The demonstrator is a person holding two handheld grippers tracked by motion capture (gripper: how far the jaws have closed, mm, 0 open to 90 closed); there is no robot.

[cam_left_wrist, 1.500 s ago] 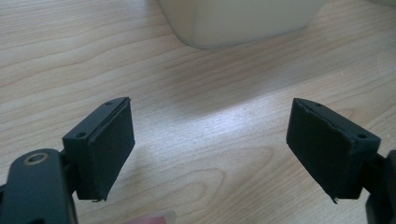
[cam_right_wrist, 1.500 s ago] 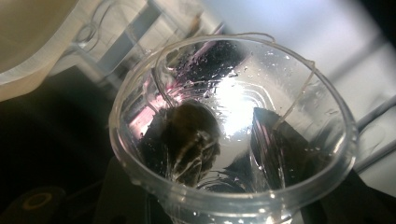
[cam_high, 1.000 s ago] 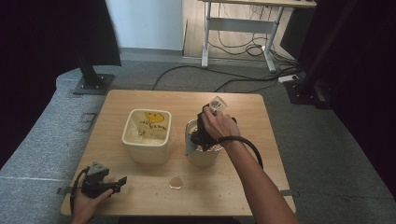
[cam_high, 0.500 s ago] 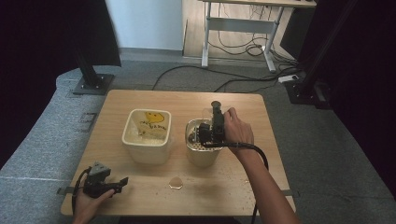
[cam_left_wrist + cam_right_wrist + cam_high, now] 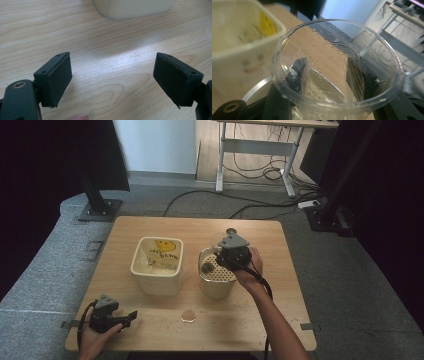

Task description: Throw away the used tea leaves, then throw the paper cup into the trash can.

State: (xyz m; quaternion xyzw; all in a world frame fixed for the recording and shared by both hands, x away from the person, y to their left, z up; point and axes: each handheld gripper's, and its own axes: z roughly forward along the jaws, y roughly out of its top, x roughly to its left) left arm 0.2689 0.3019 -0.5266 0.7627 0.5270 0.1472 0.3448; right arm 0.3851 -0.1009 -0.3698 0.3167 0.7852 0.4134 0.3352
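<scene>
Right gripper view looks straight into a clear plastic cup (image 5: 337, 67): thin see-through walls, a rolled rim, small water drops clinging inside, and a little pale residue near its bottom. The right gripper (image 5: 329, 100) has its two black jaws pressed against the cup's sides, showing dark through the plastic; they have just been easing slightly apart, yet the cup sits clamped between them. In the high view the right gripper (image 5: 226, 260) hangs over the metal pot (image 5: 216, 281), which stands right of centre on the wooden table (image 5: 280, 245). The cup itself is hidden there under the hand and gripper. A perforated strainer insert (image 5: 220, 270) sits in the pot, pale and dotted with holes, with a small dark lump near its left edge; what that lump is I cannot tell.

Just left of the pot stands a cream square tub (image 5: 156, 265) with a yellow smiley print on its inner wall and something pale lying in its bottom. A small wet patch (image 5: 188, 315) marks the table in front of the two containers.

The left gripper (image 5: 112, 82) rests near the table's front left corner, jaws wide apart with bare wood between them, and the tub's lower edge (image 5: 135, 7) ahead.
</scene>
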